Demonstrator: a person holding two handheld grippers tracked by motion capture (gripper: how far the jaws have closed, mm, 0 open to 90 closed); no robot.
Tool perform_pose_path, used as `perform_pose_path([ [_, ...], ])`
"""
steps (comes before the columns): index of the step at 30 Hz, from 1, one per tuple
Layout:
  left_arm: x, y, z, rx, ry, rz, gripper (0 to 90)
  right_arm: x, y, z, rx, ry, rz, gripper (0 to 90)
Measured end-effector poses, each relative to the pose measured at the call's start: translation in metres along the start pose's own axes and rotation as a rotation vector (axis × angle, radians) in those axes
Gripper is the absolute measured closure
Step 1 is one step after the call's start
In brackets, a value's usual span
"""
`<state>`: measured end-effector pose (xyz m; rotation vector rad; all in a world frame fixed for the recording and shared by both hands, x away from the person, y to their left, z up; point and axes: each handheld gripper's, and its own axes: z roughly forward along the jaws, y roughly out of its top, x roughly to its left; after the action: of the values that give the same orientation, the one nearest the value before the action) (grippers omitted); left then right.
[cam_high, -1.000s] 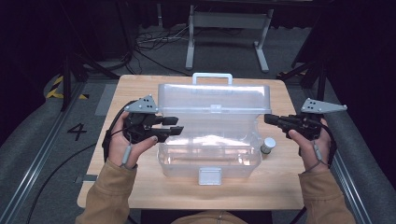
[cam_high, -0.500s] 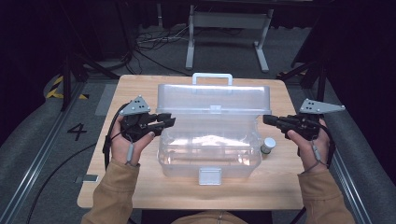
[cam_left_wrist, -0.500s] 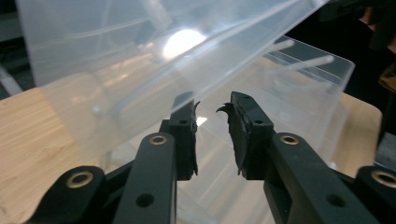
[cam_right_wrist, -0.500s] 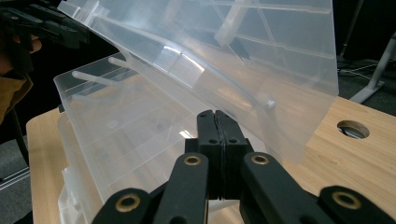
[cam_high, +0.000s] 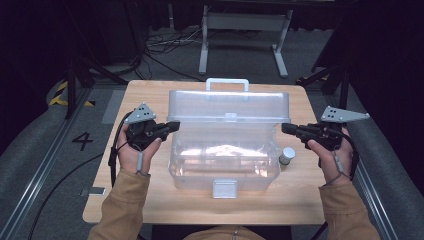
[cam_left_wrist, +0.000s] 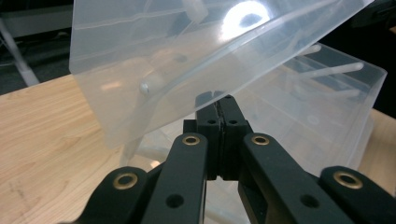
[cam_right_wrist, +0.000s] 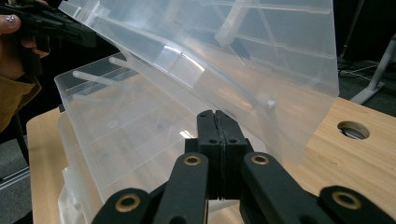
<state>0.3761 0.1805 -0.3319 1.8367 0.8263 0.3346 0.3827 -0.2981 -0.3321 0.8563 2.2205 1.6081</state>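
A clear plastic box (cam_high: 225, 155) sits mid-table, and its lid (cam_high: 227, 105) stands tilted open above the base. My left gripper (cam_high: 175, 125) is at the box's left side, pointing right. Its jaws have just been closing and now meet with nothing between them. In the left gripper view the tips (cam_left_wrist: 219, 100) lie just under the lid's lower edge (cam_left_wrist: 154, 116). My right gripper (cam_high: 285, 128) is shut and empty at the box's right side, tips (cam_right_wrist: 215, 114) close to the lid (cam_right_wrist: 243, 70). Whether either gripper touches the lid I cannot tell.
A small capped jar (cam_high: 287, 156) stands on the wooden table (cam_high: 150, 200) just right of the box. The box has a white handle (cam_high: 227, 82) at the back and a latch (cam_high: 225, 189) in front. A round hole (cam_right_wrist: 353, 129) is in the tabletop.
The left gripper drew back leftward from the box's edge, sank a little, and its jaws closed. The right gripper and the box stayed put.
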Motion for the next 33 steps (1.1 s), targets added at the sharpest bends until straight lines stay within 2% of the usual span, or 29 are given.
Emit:
perform_pose_path([
  [9, 0.004, 0.001, 0.001, -0.007, 0.009, -0.004, 90.0, 0.002, -0.002, -0.001, 0.011, 0.002, -0.012, 89.8],
  [10, 0.005, 0.002, 0.002, -0.01, 0.009, -0.003, 90.0, 0.002, -0.002, -0.001, 0.013, 0.003, -0.011, 87.7],
  [18, 0.007, 0.004, 0.002, -0.01, 0.008, -0.001, 90.0, 0.007, 0.0, -0.01, 0.049, 0.074, -0.003, 78.2],
  [20, 0.008, 0.005, 0.002, -0.013, 0.003, -0.003, 90.0, 0.012, 0.003, -0.016, 0.06, 0.044, -0.019, 75.7],
  [23, 0.009, 0.006, 0.001, -0.007, 0.001, -0.003, 90.0, 0.015, 0.005, -0.023, 0.05, -0.019, 0.005, 69.8],
  [27, 0.01, 0.007, 0.0, -0.01, -0.004, -0.005, 90.0, 0.014, 0.004, -0.023, 0.036, -0.051, 0.014, 65.8],
  [30, 0.012, 0.008, -0.001, -0.012, -0.01, -0.008, 90.0, 0.015, 0.005, -0.021, 0.013, -0.107, -0.002, 61.8],
  [33, 0.013, 0.009, -0.002, -0.013, -0.013, -0.008, 90.0, 0.017, 0.006, -0.013, 0.021, -0.161, -0.028, 58.6],
])
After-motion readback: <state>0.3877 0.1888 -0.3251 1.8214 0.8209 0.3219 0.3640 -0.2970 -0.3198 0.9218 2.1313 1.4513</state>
